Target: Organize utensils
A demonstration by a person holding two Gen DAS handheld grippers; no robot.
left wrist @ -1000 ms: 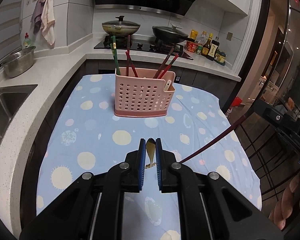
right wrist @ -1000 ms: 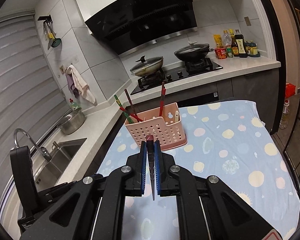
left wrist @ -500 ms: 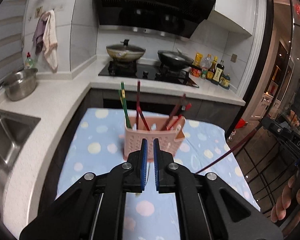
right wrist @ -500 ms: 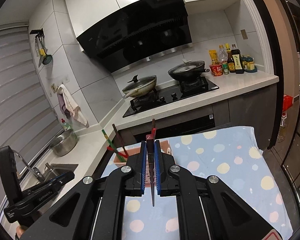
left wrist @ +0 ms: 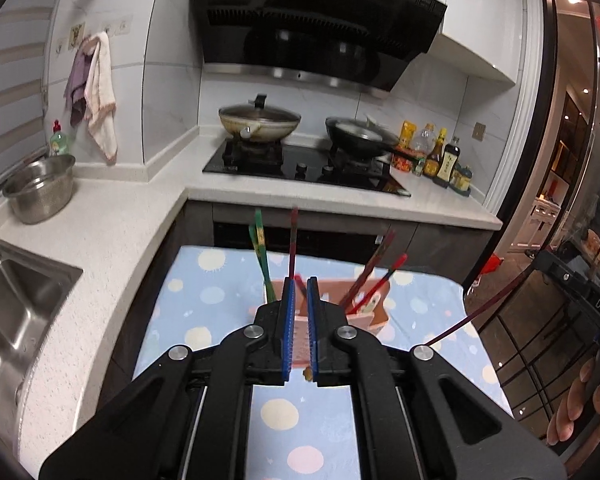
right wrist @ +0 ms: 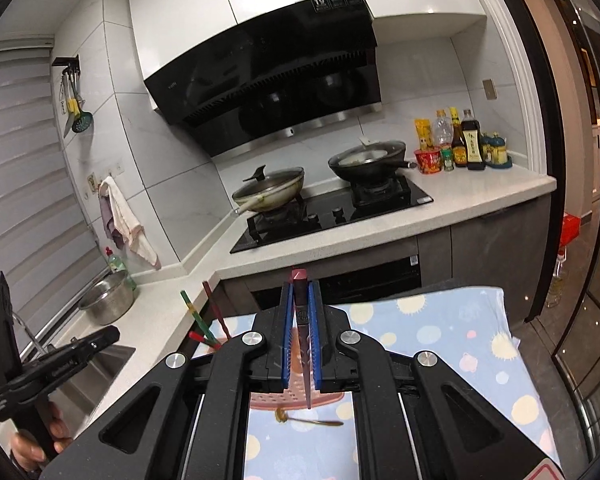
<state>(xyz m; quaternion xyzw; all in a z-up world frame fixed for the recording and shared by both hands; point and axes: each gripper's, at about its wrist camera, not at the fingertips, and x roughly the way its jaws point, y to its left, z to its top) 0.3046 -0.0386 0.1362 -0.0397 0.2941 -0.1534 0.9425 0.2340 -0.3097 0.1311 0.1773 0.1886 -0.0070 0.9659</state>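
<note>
A pink perforated utensil holder (left wrist: 374,318) stands on the dotted blue cloth, with green and red chopsticks (left wrist: 292,240) sticking up out of it. It is partly hidden behind both grippers and shows in the right wrist view (right wrist: 296,398) too. My left gripper (left wrist: 299,312) is nearly shut with nothing between its blue pads, raised above the table. My right gripper (right wrist: 301,320) is shut on a dark red chopstick (right wrist: 300,304), held upright above the holder. A gold spoon (right wrist: 312,420) lies on the cloth in front of the holder.
The blue cloth table (left wrist: 204,296) meets a white counter with a sink (left wrist: 12,304) and a steel bowl (left wrist: 40,192) on the left. A stove with two pans (left wrist: 260,124) and sauce bottles (left wrist: 440,156) is behind. The left gripper body (right wrist: 48,364) shows at the right view's left.
Both grippers have risen and tilted up away from the table. The left gripper no longer has the gold spoon between its pads; the spoon now lies on the cloth. The right still grips its chopstick.
</note>
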